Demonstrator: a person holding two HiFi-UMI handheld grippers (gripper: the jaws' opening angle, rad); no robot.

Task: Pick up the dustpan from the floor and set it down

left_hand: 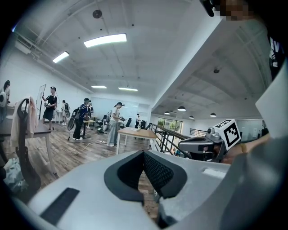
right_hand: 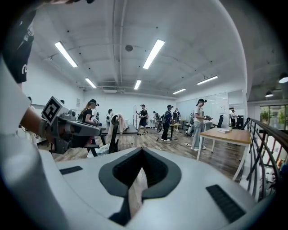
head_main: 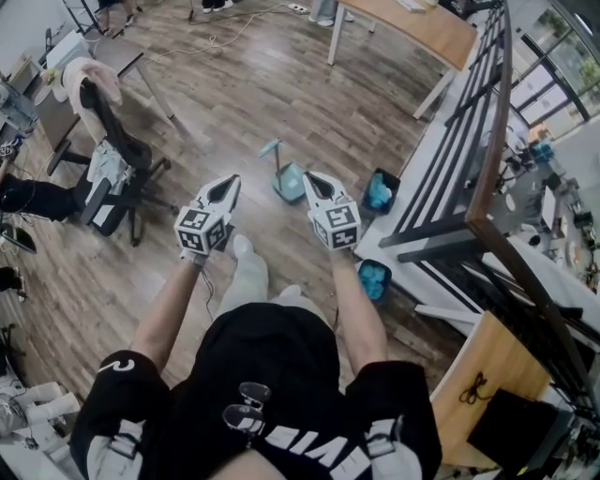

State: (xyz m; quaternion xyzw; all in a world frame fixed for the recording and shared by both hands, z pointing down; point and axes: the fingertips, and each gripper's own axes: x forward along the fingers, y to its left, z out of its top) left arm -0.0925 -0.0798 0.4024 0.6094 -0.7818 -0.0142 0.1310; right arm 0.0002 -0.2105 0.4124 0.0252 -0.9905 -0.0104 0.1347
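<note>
Gripping nothing, L hand-held gripper (head_main: 229,182) closed, R hand-held gripper (head_main: 310,178) closed.

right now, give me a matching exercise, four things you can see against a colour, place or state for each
1 dustpan
2 chair
3 table
4 right gripper

a wooden top
b teal, on the floor
c shut, holding nothing
d black, cloth over its back

Pairs: 1-b; 2-d; 3-a; 4-c
</note>
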